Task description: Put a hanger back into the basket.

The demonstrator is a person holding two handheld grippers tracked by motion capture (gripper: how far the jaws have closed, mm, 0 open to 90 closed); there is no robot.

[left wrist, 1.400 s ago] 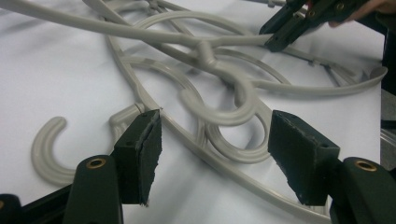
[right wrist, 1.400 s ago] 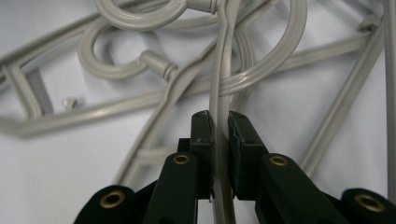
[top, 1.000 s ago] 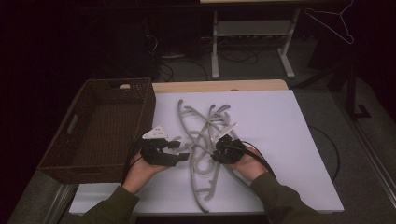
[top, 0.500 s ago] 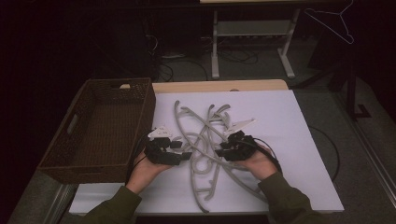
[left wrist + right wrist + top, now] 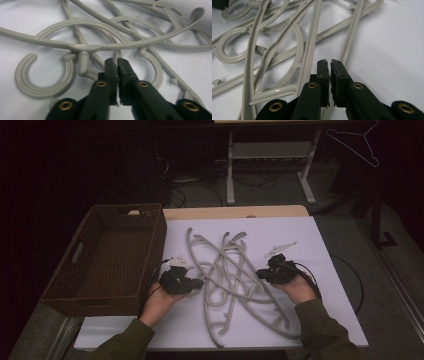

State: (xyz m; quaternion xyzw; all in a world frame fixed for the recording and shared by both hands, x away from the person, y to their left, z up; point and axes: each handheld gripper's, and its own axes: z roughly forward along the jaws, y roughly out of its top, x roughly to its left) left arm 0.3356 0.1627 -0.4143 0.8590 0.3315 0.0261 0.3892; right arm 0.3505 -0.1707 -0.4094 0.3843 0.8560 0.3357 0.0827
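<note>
**Both grippers closed beside the hanger pile**

The left gripper [image 5: 196, 283] sits at the left edge of the tangled grey hangers [image 5: 235, 275] on the white desk [image 5: 320, 270], its jaws just snapped together with nothing between them. The right gripper [image 5: 261, 272] has slid outward to the pile's right edge, jaws also nearly together, empty. Left of the desk stands a brown wicker basket [image 5: 80, 252]. Beyond, a table frame [image 5: 270, 160].

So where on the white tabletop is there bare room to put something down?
Free: the white tabletop right of the tangled grey plastic hangers, and the front-left corner beside the brown wicker basket. Crowded: the middle, under the hangers.
</note>
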